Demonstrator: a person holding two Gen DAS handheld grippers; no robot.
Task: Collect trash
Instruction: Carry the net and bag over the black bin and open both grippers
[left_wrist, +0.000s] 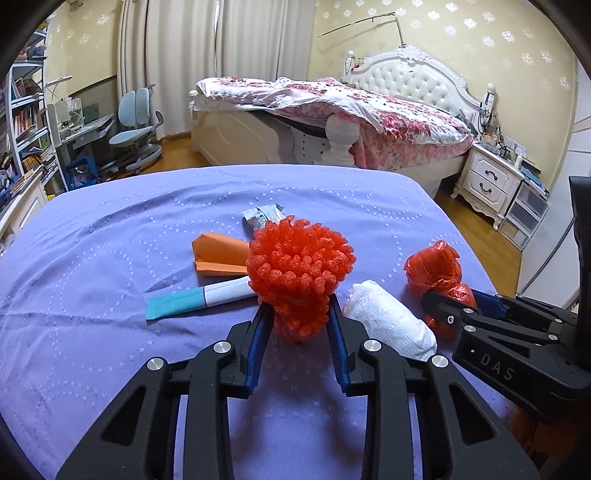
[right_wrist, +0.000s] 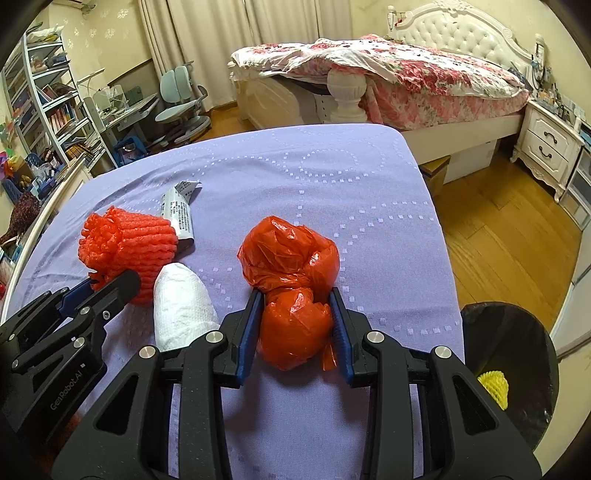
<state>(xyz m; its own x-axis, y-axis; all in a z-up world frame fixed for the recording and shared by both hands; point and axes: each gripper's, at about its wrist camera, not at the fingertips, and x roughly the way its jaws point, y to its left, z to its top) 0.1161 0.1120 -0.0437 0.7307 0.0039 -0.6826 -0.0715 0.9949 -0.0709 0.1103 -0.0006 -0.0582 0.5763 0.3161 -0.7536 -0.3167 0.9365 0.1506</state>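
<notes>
Foam net (left_wrist: 299, 273), ribbed, pinched | crinkled plastic bag (right_wrist: 291, 280), clamped

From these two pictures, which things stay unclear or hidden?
- Left wrist view: the orange paper and the marker are partly covered by the red foam net; the right gripper hides the lower part of the red plastic bag.
- Right wrist view: the bin is cut off by the fisheye's dark border; only a yellow foam net shows inside it.
- Right wrist view: the print on the wrapper is too small to read.
</notes>
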